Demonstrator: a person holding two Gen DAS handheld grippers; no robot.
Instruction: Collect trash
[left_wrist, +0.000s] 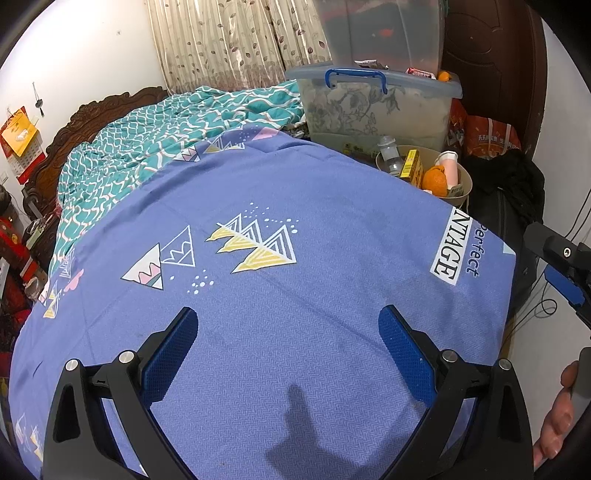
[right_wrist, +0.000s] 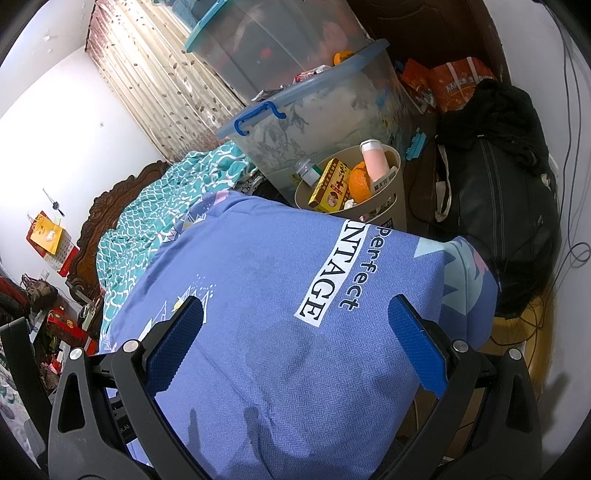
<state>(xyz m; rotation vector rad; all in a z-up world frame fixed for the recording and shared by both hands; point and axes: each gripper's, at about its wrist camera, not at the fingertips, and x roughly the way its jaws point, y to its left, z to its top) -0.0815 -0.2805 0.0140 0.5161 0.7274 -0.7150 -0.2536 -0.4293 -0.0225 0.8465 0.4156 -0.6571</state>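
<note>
While both grippers' jaws gape empty, the beige bin sits heaped — yellow box, orange; pink bottle.

Left wrist view: set low and close over the blue bedsheet, facing forward between its own fingers toward the beige bin ahead to the right. Right wrist view: equally close, above the sheet's "Perfect" lettered corner, tilted, with the bin ahead and nearer. Shared: sheet, bin, clear storage box, curtain, carved headboard.
</note>
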